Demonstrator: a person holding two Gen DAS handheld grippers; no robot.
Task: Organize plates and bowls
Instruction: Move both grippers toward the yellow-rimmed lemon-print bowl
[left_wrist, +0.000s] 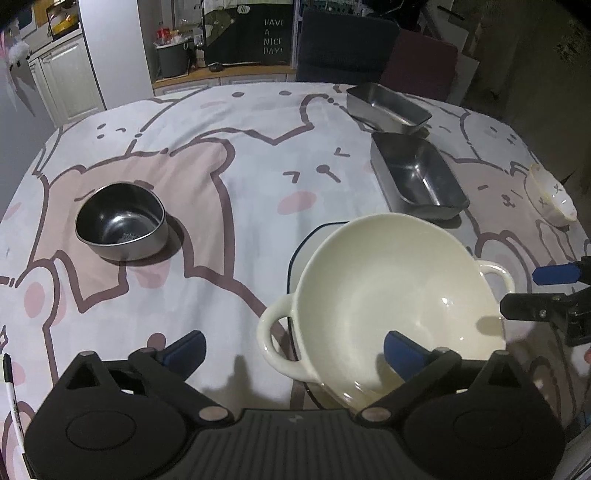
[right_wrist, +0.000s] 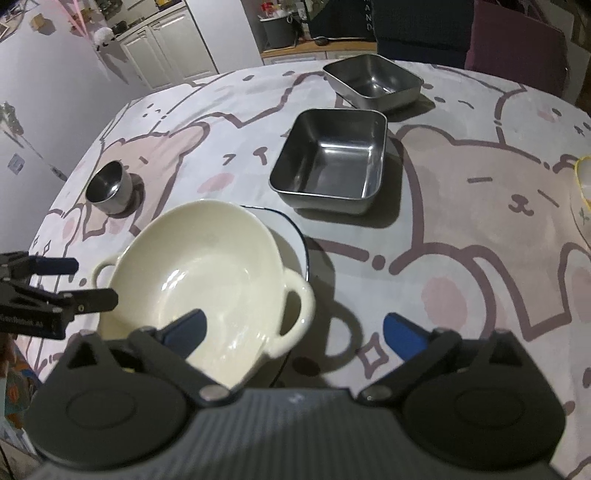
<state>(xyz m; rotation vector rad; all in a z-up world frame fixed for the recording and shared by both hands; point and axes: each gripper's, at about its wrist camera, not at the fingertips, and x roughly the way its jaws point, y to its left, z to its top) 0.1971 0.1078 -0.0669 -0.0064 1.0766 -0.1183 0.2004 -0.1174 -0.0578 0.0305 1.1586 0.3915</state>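
A cream two-handled bowl (left_wrist: 399, 291) sits tilted on a white plate with a dark blue rim (left_wrist: 306, 240); both also show in the right wrist view, the bowl (right_wrist: 199, 273) and the plate (right_wrist: 295, 236). My left gripper (left_wrist: 293, 350) is open, its right finger over the bowl's near rim, its left finger above the cloth. My right gripper (right_wrist: 291, 332) is open, its left finger over the bowl's near rim beside the right handle (right_wrist: 299, 306). A round steel bowl (left_wrist: 122, 221) stands at the left. Two rectangular steel trays (left_wrist: 417, 177) (left_wrist: 388, 107) stand behind.
A small patterned ceramic bowl (left_wrist: 550, 199) sits near the table's right edge. The table carries a bear-print cloth (left_wrist: 240, 206). A pen (left_wrist: 11, 398) lies at the near left edge. Chairs (left_wrist: 343, 48) stand behind the table, cabinets at the far left.
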